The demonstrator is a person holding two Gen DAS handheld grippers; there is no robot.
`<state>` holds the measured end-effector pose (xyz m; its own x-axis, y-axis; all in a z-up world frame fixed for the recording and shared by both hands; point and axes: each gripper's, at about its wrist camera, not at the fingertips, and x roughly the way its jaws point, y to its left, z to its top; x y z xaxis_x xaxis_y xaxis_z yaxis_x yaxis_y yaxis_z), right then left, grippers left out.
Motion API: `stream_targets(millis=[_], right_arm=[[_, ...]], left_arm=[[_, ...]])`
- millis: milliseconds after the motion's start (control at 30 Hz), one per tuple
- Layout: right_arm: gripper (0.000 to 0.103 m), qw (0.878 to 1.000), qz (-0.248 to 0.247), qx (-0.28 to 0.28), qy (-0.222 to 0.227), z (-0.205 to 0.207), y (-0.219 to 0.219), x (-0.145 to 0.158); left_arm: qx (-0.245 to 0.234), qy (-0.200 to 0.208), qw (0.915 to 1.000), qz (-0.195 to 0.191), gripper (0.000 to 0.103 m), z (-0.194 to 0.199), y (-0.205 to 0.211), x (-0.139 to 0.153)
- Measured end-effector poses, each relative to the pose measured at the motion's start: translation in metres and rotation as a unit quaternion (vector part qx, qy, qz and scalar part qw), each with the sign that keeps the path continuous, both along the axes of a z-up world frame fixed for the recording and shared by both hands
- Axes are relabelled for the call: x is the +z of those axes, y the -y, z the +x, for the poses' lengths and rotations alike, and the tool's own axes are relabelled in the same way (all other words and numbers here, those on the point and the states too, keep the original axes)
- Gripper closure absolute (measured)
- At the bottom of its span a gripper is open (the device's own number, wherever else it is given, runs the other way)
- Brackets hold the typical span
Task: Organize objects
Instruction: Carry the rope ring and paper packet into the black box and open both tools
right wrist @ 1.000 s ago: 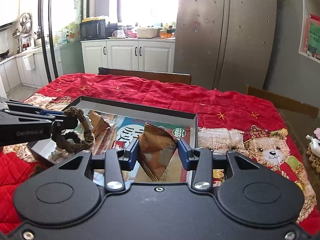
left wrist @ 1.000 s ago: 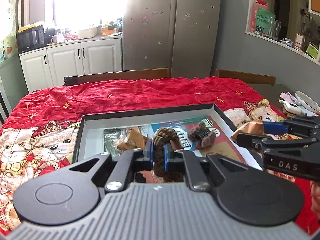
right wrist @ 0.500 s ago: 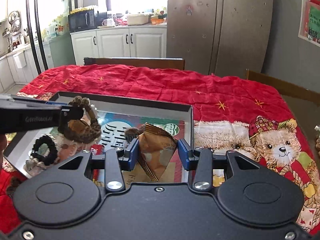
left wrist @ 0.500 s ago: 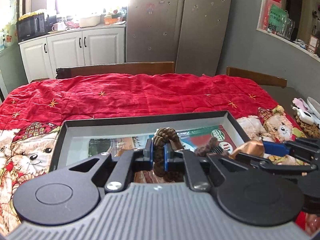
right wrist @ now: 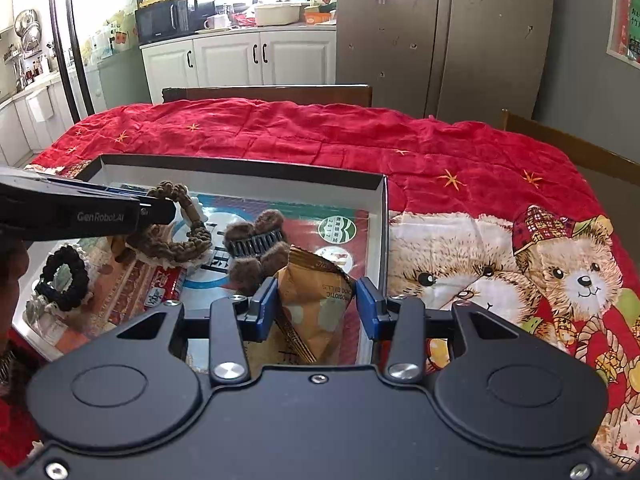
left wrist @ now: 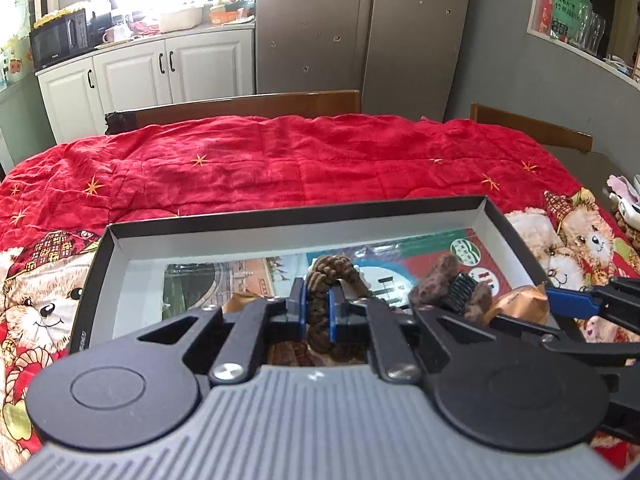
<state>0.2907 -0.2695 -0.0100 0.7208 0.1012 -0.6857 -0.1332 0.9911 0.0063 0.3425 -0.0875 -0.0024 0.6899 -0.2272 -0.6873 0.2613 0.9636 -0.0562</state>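
My left gripper [left wrist: 317, 307] is shut on a brown braided hair tie [left wrist: 332, 276], held over the open black box [left wrist: 296, 216]; it shows in the right wrist view [right wrist: 178, 220] too. My right gripper [right wrist: 316, 306] is shut on a brown snack packet [right wrist: 314, 294] above the box's right part, near its wall [right wrist: 382, 232]. A brown furry hair claw [right wrist: 256, 248] lies in the box between the two grippers. A black scrunchie [right wrist: 64, 280] and a red packet [right wrist: 166, 286] lie in the box at the left.
The box sits on a red quilt with teddy bears [right wrist: 500, 256] covering the table. Wooden chairs [left wrist: 240, 106] stand behind it. White items [left wrist: 626, 200] lie at the table's right edge. Kitchen cabinets [right wrist: 240, 58] and a fridge [right wrist: 440, 32] are behind.
Both grippers moved lower and further over the box with their objects still held. The hair tie now hangs close above the box floor and the snack packet sits next to the hair claw.
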Motion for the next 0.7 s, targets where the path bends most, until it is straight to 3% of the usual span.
stream_targets(millis=[333,400,467,700], right_arm=[[0.062,1.0,-0.009,0.009,0.0,0.0,-0.0069,-0.0023],[0.062,1.0,-0.014,0.012,-0.002,0.0,-0.0086,-0.0034],[0.061,1.0,-0.014,0.014,-0.005,-0.0004,-0.0095,-0.0047],[0.061,1.0,-0.012,0.014,-0.005,-0.0001,-0.0094,-0.0061]], left_arm=[[0.002,-0.012,0.9998,0.014,0.087,0.003,0.0019,-0.0067],[0.002,-0.012,0.9998,0.015,0.081,0.0022,0.0021,-0.0074],[0.0,-0.012,0.9998,0.014,0.068,0.0012,0.0019,-0.0075],[0.001,-0.002,0.9998,0.021,0.065,-0.003,0.0027,-0.0052]])
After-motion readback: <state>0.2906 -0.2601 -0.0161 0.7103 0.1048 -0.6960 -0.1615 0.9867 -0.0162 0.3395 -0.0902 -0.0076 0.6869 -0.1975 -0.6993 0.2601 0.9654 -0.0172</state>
